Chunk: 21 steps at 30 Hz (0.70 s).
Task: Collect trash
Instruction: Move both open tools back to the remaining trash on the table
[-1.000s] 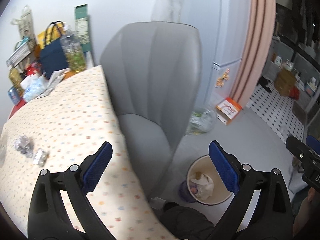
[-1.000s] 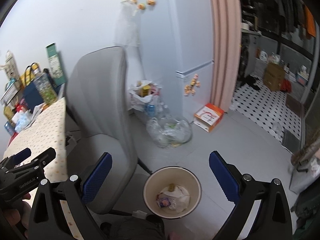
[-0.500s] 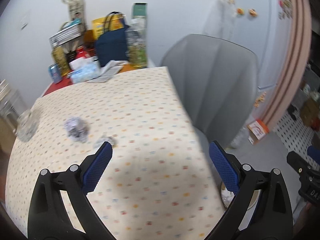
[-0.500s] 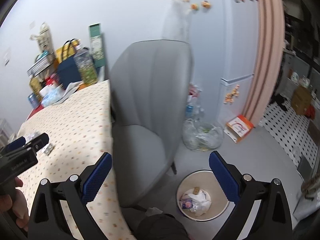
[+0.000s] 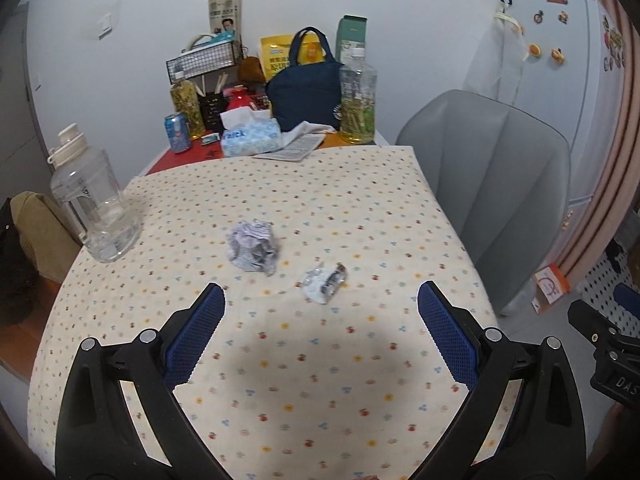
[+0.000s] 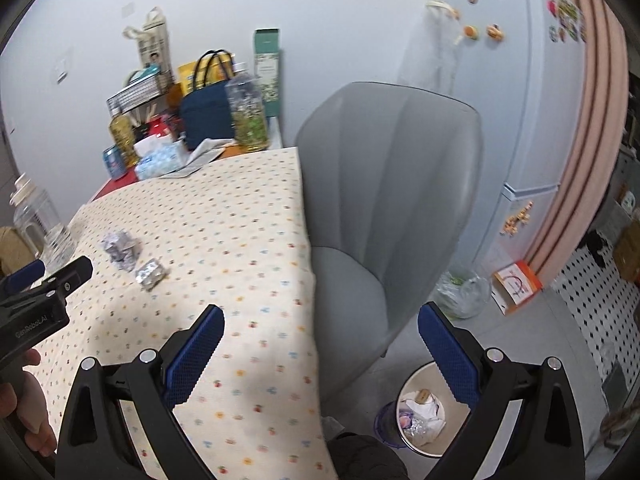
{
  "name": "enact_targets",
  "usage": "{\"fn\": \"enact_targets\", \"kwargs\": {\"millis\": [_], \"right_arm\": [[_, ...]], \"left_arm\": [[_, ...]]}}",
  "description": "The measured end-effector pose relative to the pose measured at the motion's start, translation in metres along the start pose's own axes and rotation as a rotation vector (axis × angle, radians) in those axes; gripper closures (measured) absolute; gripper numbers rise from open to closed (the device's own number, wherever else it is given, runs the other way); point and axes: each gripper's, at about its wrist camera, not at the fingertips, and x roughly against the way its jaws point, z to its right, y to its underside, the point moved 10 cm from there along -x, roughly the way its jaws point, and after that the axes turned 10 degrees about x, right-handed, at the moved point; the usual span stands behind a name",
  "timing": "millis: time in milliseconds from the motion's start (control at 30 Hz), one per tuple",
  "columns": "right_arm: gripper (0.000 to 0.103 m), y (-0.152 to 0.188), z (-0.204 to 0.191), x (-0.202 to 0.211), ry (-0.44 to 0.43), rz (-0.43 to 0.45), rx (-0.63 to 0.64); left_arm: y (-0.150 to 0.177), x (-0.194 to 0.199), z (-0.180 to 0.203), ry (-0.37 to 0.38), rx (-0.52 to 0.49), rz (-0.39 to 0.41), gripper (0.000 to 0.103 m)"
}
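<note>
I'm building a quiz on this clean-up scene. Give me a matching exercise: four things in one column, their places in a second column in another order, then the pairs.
Things:
1. crumpled paper ball
2. waste bin
3. clear water jug
4. navy tote bag

Places:
A. on the floor beside the grey chair
B. at the table's left edge
C. mid-table, beside a small foil wrapper
D. at the table's far end, among clutter

Pairs: 1-C, 2-A, 3-B, 4-D

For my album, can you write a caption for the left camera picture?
Open left gripper hovers over a dotted tablecloth, facing crumpled paper and a foil scrap.
</note>
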Motion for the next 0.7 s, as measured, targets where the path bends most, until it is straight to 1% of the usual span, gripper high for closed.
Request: {"fn": "enact_targets", "kwargs": {"millis": [133, 300, 700], "right_arm": [[0.008, -0.006, -0.022, -0.002, -0.018, 0.004, 0.039], [0.008, -0.013, -0.044, -0.005, -0.032, 0.012, 0.073], [0.008, -0.026, -0.093, -0.024, -0.080, 0.004, 0.153]], "left_arm": [[-0.005, 0.003, -0.017, -0.024, 0.007, 0.015, 0.007], [-0.008, 0.003, -0.041, -0.042, 0.046, 0.025, 0.007], [-0.011, -0.012, -0.081, -0.064, 0.094, 0.010, 0.007]]}}
